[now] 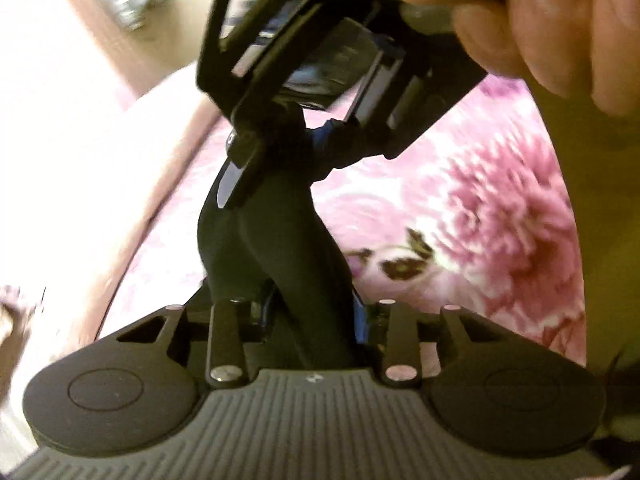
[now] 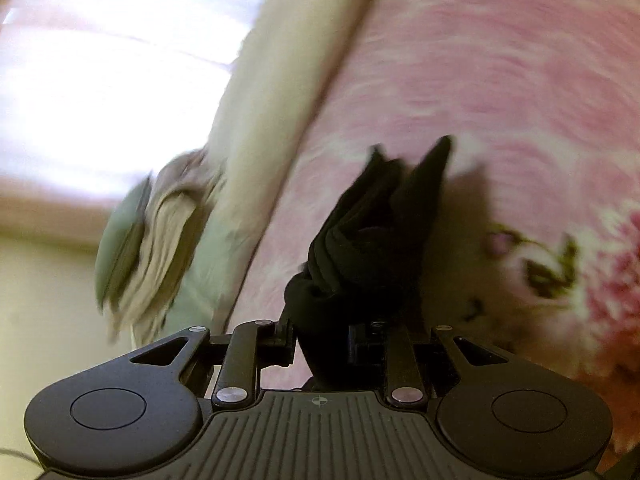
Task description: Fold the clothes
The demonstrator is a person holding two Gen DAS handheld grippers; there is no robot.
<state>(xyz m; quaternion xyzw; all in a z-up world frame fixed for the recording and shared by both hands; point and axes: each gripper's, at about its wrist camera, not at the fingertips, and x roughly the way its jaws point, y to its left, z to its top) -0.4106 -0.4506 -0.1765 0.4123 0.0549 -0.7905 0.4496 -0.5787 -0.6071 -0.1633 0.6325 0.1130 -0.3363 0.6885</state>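
Note:
A black garment is stretched taut between my two grippers above a pink flowered bedspread. My left gripper is shut on one end of it. In the left wrist view the right gripper shows from the front, held in a hand, also shut on the cloth. In the right wrist view my right gripper is shut on a bunched wad of the black garment, whose loose corners stick up. The fingertips are hidden by cloth.
The pink flowered bedspread fills most of the right wrist view. A cream bed edge runs diagonally beside it. A grey-green and beige pile of cloth lies off the bed's edge at the left. A bright window glare is at the upper left.

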